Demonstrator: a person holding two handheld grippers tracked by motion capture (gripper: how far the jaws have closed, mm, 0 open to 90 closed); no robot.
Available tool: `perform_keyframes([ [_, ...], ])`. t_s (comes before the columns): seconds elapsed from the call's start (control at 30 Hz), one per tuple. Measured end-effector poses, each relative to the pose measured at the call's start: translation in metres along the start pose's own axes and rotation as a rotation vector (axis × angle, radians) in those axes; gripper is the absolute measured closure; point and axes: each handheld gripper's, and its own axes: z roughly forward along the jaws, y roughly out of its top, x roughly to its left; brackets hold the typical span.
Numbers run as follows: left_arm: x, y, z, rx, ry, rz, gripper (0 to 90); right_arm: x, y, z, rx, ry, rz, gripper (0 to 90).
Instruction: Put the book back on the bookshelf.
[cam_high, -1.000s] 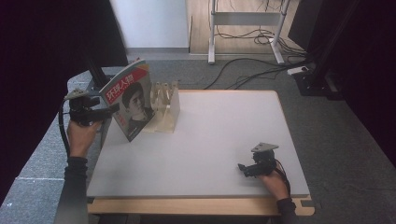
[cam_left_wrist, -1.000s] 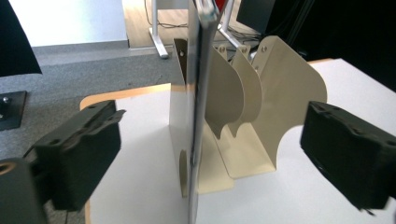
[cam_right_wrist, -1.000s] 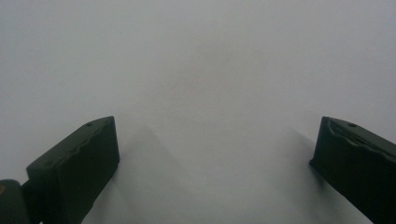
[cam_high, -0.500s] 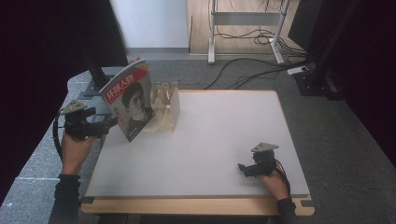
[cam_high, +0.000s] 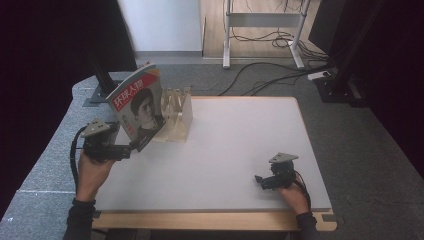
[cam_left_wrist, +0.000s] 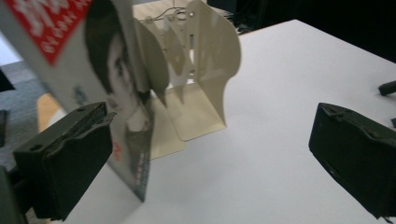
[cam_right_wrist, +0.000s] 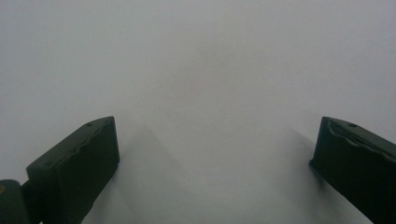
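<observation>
Two tongs, one magazine, one rack.

High view: magazine (cam_high: 139, 106) stands tilted against the cream rack (cam_high: 175, 117) at the worktop (cam_high: 235, 150) far-left corner. Left tongs (cam_high: 129, 148) just beside its lower edge; right tongs (cam_high: 260, 181) well apart from rack.

Left gripper view: jaws spread, magazine corner beside one jaw, ungripped, likely supported by the rack.

Right gripper view: jaws spread, empty, apparently parked.

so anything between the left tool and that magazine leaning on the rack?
Nothing visible. The left tool is open right beside the magazine, whose lower edge sits just past one pad with bare table in the gap. The cream rack stands behind the magazine, not in the path.
</observation>
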Motion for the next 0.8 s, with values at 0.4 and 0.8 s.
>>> perform_keyframes([
  [0.4,-0.022,-0.035,0.048,0.038,-0.108,-0.008,0.0,0.0,0.0,0.0,0.0,0.0,0.0,0.0],
  [0.8,-0.035,-0.065,0.084,0.116,-0.116,0.019,0.0,0.0,0.0,0.0,0.0,-0.001,0.001,0.0],
])
